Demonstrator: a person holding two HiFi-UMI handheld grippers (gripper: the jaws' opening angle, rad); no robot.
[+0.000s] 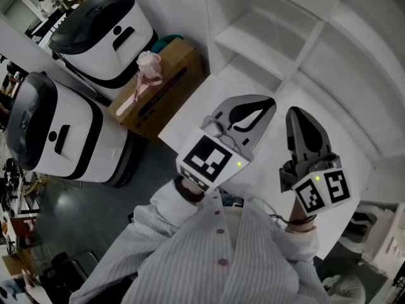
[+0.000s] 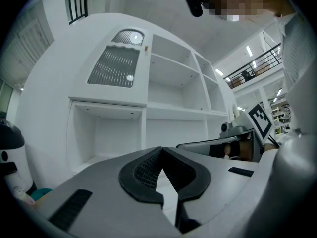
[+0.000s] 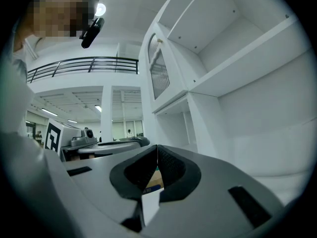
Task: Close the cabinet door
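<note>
Head view: left tool point(image 1: 269, 105) and right tool point(image 1: 296, 114), both closed and empty, face the white cabinet point(image 1: 272, 40).
Its grilled cabinet door point(image 2: 116, 64) sits high in the left bay, seemingly near flush; press closed tips squarely on its free edge and push until it seats.

The white cabinet point(image 1: 272, 43) offers open compartments straight ahead to reach into, while a cardboard box point(image 1: 168, 90) and two white machines point(image 1: 95, 33) crowd its left side.
</note>
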